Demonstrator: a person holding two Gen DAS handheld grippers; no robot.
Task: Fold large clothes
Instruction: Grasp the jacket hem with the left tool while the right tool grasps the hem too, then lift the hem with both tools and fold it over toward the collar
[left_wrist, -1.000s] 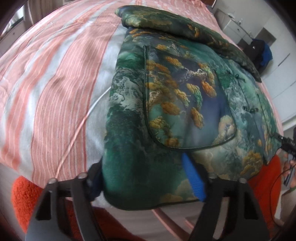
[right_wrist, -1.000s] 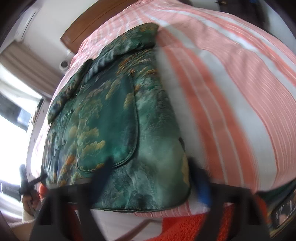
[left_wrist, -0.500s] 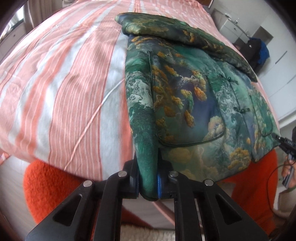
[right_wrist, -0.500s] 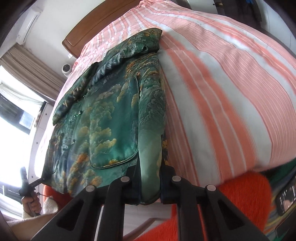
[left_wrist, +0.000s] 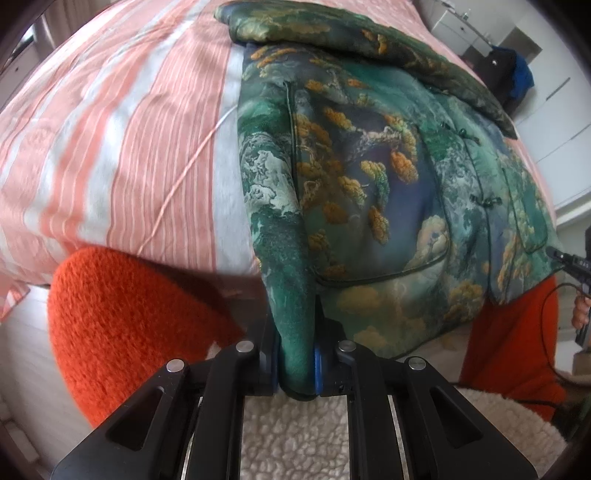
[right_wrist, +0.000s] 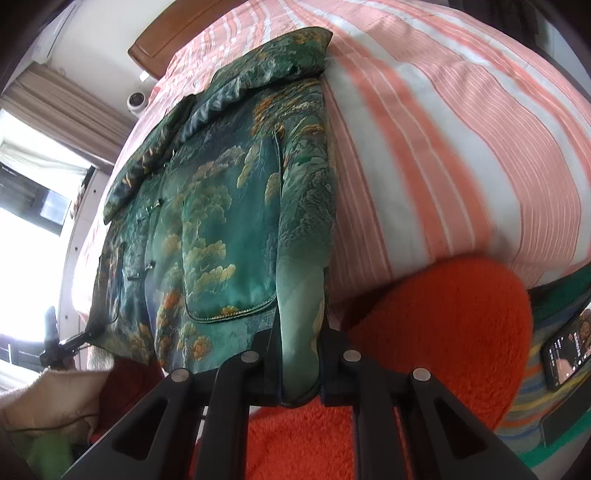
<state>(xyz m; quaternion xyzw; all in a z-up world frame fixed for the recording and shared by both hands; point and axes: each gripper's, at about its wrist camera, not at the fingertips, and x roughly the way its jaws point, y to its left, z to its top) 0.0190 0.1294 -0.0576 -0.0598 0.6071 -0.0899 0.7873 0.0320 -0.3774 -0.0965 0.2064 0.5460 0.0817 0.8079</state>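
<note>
Now I hold the jacket by its hem at the near edge of the bed: left gripper and right gripper are each clamped tight on a bottom corner. To fold well, I judge both corners should rise level, carrying the hem evenly toward the collar, keeping the cloth taut between them.

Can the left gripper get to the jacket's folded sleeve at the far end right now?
Probably not as things stand: the left gripper is shut on the jacket hem at the near bed edge. The sleeve lies clear on top, but reaching it means letting go.
</note>
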